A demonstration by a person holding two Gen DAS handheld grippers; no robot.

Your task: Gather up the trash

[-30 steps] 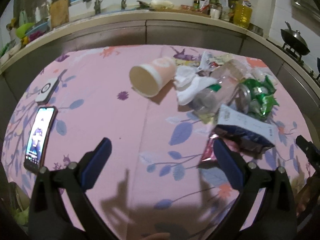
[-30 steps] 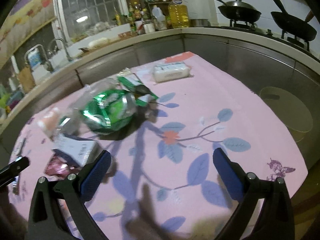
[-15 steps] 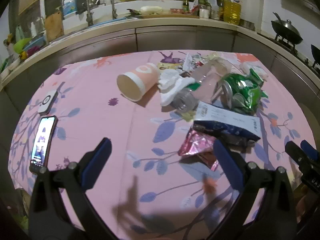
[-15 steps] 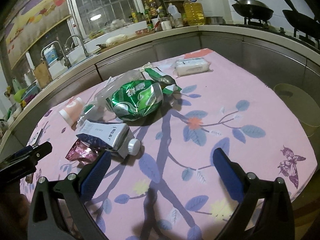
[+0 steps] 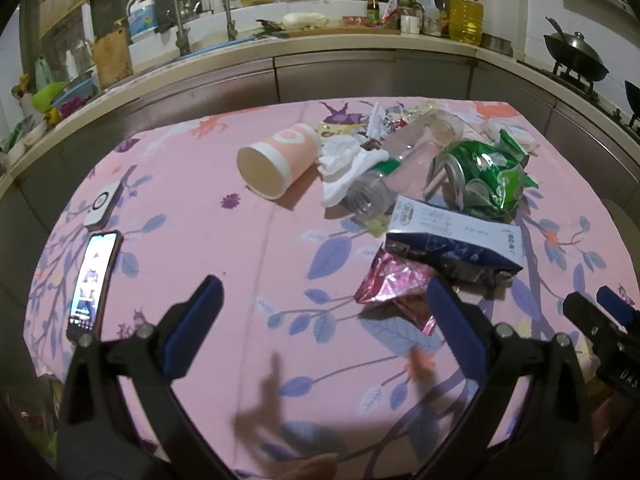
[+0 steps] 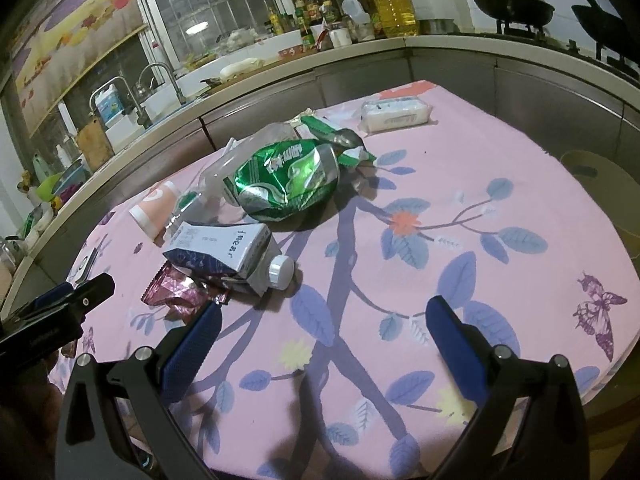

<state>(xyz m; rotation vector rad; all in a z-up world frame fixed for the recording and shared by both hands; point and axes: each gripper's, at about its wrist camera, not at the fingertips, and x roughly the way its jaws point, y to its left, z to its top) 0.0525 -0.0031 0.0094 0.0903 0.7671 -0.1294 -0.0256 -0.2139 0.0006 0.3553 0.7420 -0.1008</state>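
Observation:
A heap of trash lies on the pink flowered tablecloth [image 5: 256, 264]: a tipped paper cup [image 5: 280, 160], white tissue [image 5: 348, 160], a clear plastic bottle [image 5: 404, 168], a crushed green can [image 5: 480, 176] [image 6: 288, 180], a blue-white carton [image 5: 452, 240] [image 6: 224, 252] and a pink foil wrapper [image 5: 396, 284] [image 6: 180, 292]. My left gripper [image 5: 324, 320] is open and empty, near the table's front edge, its right finger beside the wrapper. My right gripper [image 6: 320, 340] is open and empty, in front of the carton.
A phone [image 5: 92, 280] and a white puck [image 5: 104, 208] lie at the table's left. A white tissue pack [image 6: 396, 116] lies at the far right corner. A counter with sink [image 5: 208, 40], bottles and woks [image 6: 512, 4] rings the table. A round stool [image 6: 600, 184] stands at the right.
Both grippers have pulled back and risen from the table, so more of it and the trash heap shows. Both stay open.

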